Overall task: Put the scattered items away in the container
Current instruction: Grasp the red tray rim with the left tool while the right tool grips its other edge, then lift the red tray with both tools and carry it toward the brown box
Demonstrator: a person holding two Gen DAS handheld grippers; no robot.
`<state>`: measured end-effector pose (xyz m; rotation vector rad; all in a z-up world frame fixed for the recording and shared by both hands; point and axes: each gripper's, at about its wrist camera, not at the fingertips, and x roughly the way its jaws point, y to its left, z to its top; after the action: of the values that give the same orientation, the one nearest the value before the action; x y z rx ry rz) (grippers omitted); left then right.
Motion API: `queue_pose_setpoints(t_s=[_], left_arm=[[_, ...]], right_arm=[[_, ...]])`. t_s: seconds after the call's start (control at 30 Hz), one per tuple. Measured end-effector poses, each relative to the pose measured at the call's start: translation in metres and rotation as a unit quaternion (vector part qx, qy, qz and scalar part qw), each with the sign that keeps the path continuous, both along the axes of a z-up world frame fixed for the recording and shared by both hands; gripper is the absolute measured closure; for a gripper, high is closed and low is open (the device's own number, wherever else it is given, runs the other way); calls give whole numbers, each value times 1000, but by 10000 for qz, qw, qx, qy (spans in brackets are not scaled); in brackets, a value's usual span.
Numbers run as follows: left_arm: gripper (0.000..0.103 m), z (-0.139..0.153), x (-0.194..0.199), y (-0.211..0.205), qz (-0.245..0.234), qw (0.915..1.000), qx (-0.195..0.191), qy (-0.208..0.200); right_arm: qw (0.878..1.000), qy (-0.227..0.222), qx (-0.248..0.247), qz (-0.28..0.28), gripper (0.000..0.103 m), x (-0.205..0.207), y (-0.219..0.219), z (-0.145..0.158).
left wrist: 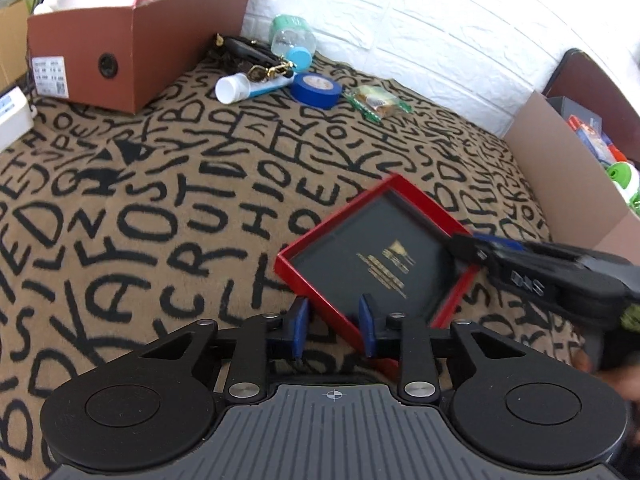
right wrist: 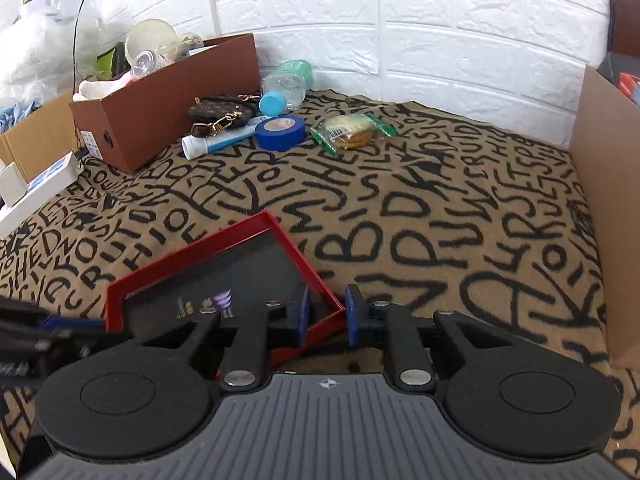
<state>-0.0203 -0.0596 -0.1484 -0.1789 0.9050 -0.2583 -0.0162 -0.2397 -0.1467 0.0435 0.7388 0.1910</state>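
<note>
1. A white brick-pattern wall [right wrist: 440,40] backs a worktop covered by a tan cloth [right wrist: 440,220] printed with black letters. It is soft footing, so flat things probably have to be taken by an edge.
2. The red tray [left wrist: 380,240], shallow with a dark floor and gold print, lies near the front of the cloth, well apart from the clutter by the wall.
3. The left gripper [left wrist: 334,312] has its fingers clenched across the tray's near rim, one pad outside the wall and one inside.
4. The right gripper [right wrist: 328,304] has its fingers clenched on the tray's right-hand corner. Two holds on separate edges should keep so wide and thin a thing level.
5. The loose things are bunched together by the wall: a dark pouch [right wrist: 220,114], a white tube [right wrist: 216,144], a blue tape roll [right wrist: 280,132], a clear bottle [right wrist: 286,84] lying on its side and a biscuit packet [right wrist: 350,130].
6. A brown box [right wrist: 160,120] beside them is already full, and a cardboard box [right wrist: 600,200] stands at the right edge.
7. My reading is that the tray is the container and is gripped so it can be moved toward the pile. None of the loose things is in it yet.
</note>
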Motion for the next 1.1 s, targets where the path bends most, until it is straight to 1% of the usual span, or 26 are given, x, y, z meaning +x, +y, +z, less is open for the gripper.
queue_pose_setpoints(t_s=[0.03, 0.07, 0.13, 0.2, 0.33, 0.4, 0.47, 0.53, 0.63, 0.7, 0.8, 0.9, 1.0, 1.1], left_arm=[[67, 0, 3, -1, 4, 10000, 32, -9], [65, 1, 6, -2, 10, 10000, 53, -18], [64, 1, 16, -3, 3, 10000, 58, -21], [63, 1, 25, -4, 16, 9999, 108, -26], [63, 4, 28, 1, 31, 10000, 72, 14], [62, 5, 22, 3, 6, 10000, 60, 2], [58, 5, 18, 5, -24, 10000, 22, 37], [58, 4, 17, 4, -89, 9999, 1, 71], [58, 2, 17, -4, -226, 9997, 130, 41], [67, 2, 17, -11, -333, 9993, 186, -5], [67, 1, 18, -19, -367, 9988, 305, -69], [65, 0, 18, -21, -369, 9989, 282, -70], [66, 0, 17, -23, -392, 9985, 366, -117], [69, 0, 17, -24, -385, 9983, 419, -137]], right_arm=[[10000, 11, -24, -8, 81, -4, 0, 1], [10000, 33, -43, -17, 81, -9, 0, 1], [9999, 100, -39, -51, 78, -19, 0, 5], [9998, 108, -155, -93, 77, -32, 3, 8], [9997, 93, -235, 60, 73, -54, 8, 12], [9998, 103, -126, 75, 73, -57, 3, 13], [9998, 150, 112, 34, 73, -54, -4, 14], [9998, 189, 104, -26, 73, -49, -5, 13], [9998, 172, 85, -17, 73, -44, -2, 12], [9998, 194, 61, 42, 73, -43, 1, 12], [9997, 218, -66, 40, 72, -43, 3, 11], [9997, 250, -72, -2, 72, -41, 1, 10], [9997, 246, -71, -9, 72, -40, 1, 9], [9997, 215, -119, -48, 74, -39, 3, 9]])
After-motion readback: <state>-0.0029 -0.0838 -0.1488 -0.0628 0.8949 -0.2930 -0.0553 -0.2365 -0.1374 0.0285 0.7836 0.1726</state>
